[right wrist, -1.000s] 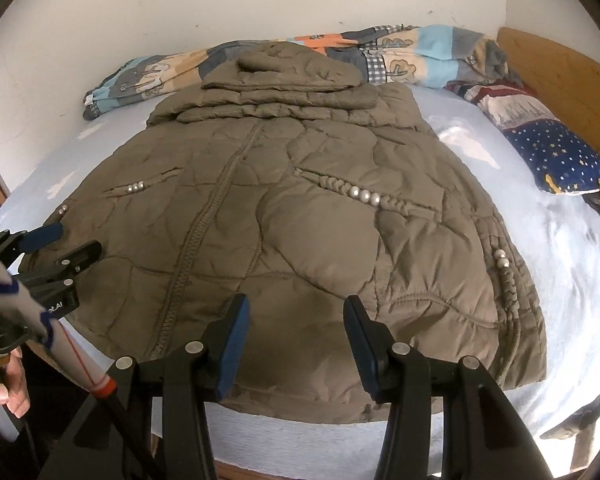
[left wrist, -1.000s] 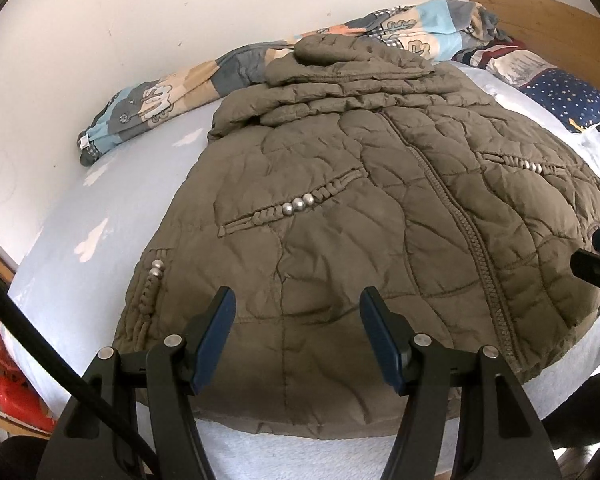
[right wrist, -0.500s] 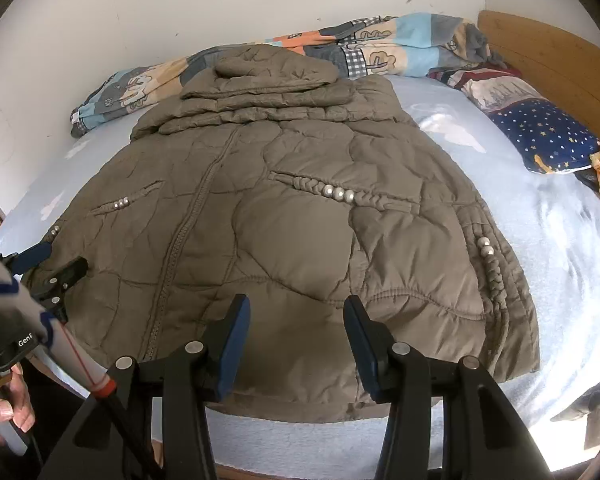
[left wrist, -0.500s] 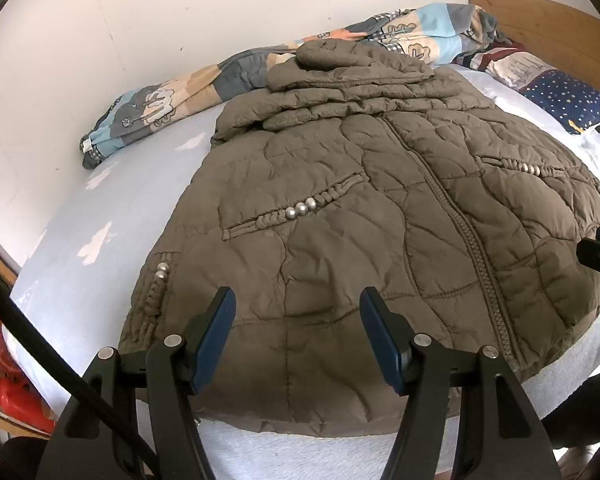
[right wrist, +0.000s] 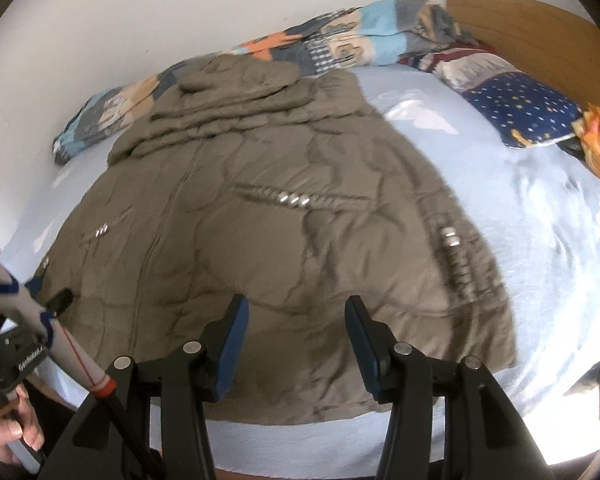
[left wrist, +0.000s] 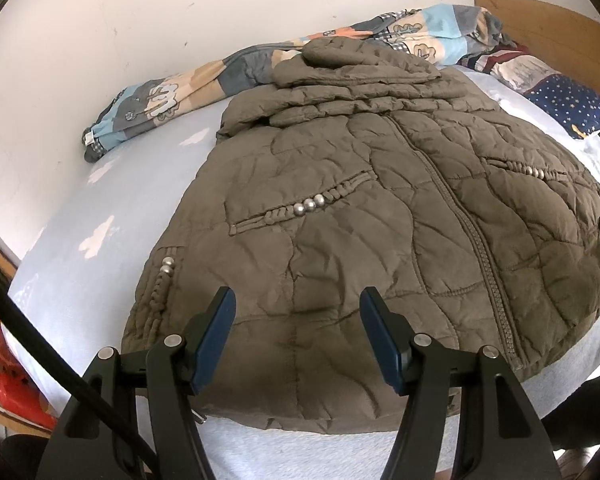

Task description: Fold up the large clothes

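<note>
The olive-brown quilted padded jacket [left wrist: 360, 240] is spread flat across the pale blue bed [left wrist: 80, 280], filling mid-frame. Both the left hand-held gripper [left wrist: 296, 340] and the right hand-held gripper [right wrist: 294, 344] are held parted and empty above its hem. The fold is judged not yet begun; a hem grasp is called for next.

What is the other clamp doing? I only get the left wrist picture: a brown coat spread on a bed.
Observer: The right gripper hangs open over the coat's near hem, with nothing between its jaws.
Operator: Who holds the clamp I look along?
Observer: A hand grips the handle of the left gripper at the near side of the bed.
Operator: What lies past the coat's right side?
Observer: A broad stretch of bare sheet; the coat's right edge lies flat on it.
</note>
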Demonstrator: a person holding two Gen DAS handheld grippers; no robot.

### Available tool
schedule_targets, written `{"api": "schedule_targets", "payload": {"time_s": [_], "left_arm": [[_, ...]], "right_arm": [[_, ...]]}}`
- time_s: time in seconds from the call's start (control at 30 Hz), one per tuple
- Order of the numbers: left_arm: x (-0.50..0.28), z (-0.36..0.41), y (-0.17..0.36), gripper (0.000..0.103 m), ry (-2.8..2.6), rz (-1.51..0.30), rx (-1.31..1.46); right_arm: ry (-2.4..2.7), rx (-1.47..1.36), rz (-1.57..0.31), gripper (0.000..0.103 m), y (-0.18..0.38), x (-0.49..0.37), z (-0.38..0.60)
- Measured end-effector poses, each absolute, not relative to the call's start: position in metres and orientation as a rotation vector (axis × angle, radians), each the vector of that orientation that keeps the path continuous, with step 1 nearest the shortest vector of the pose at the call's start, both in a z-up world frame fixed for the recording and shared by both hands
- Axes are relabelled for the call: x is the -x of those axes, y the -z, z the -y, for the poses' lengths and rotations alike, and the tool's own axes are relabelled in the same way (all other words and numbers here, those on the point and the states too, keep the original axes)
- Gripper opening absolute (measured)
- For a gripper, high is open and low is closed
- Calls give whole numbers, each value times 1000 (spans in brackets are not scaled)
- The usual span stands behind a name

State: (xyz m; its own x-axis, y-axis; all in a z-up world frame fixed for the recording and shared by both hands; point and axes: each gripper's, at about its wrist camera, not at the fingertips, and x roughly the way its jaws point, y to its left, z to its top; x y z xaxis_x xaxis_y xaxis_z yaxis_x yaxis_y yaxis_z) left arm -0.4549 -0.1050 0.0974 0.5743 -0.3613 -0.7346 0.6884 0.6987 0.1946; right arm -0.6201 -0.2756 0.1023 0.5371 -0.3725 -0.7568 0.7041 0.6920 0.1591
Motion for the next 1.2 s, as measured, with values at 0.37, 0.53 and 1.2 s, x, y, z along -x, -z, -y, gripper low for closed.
{"api": "schedule_targets", "payload": {"time_s": [0.37, 0.53, 1.2], "left_arm": [[351, 5, -140, 70, 460, -885, -91], [316, -35, -109, 69, 395, -1080, 87], [322, -38, -70, 70, 409, -1214, 189]], "right_arm": [[900, -721, -585, 63, -122, 706, 342], [928, -863, -539, 63, -115, 732, 361], [895, -1101, -539, 64, -79, 749, 379]]}}
